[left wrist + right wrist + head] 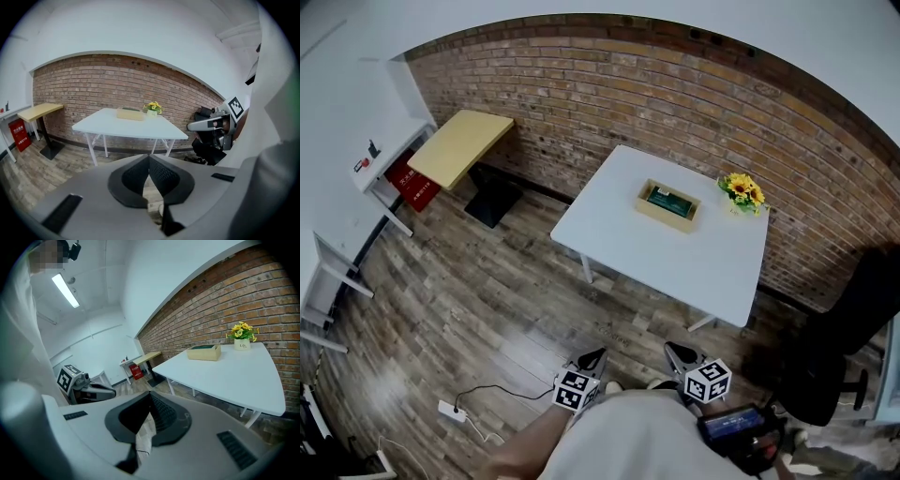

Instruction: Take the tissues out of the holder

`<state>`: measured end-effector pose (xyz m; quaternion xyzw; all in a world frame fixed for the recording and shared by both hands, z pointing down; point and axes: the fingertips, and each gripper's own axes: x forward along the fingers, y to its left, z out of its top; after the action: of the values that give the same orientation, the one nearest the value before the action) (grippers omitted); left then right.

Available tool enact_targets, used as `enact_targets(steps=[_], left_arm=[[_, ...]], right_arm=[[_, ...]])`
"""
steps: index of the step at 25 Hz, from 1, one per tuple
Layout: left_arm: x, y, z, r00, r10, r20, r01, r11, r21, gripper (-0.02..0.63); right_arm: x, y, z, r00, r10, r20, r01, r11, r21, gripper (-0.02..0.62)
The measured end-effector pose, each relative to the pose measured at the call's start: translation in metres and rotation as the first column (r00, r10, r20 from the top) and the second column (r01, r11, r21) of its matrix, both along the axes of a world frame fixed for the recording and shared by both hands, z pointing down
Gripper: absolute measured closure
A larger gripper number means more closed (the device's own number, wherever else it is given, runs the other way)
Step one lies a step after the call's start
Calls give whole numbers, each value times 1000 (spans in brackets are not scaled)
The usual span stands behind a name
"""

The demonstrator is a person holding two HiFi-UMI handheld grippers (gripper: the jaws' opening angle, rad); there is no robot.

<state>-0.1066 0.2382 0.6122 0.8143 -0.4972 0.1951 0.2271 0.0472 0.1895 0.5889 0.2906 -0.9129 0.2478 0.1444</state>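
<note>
So, head view: the holder (648,208) sits far right on the white table (675,267), green tissues (667,198) inside and flowers (742,191) just beside it. The left gripper (593,358) and right gripper (680,354) hang near the person's body, well apart from the table.

Left gripper view: jaws pressed together, nothing between them.

Right gripper view: same deal, tips meeting, only floor showing through the gap.

The step looks like the walk-up. Best to open one gripper before reaching and come at the tissues from above. There's plenty of open floor ahead. Just skirt the cable (483,389) near left, the black chair (853,328) at right, and the table's near edge.
</note>
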Motion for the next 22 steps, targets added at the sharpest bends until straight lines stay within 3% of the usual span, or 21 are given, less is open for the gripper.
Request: enact_targets(steps=[22], left_arm=[[-53, 13, -2, 993, -114, -10, 114, 993, 4, 597]], right_arm=[[-48, -1, 2, 998, -67, -8, 67, 998, 3, 589]])
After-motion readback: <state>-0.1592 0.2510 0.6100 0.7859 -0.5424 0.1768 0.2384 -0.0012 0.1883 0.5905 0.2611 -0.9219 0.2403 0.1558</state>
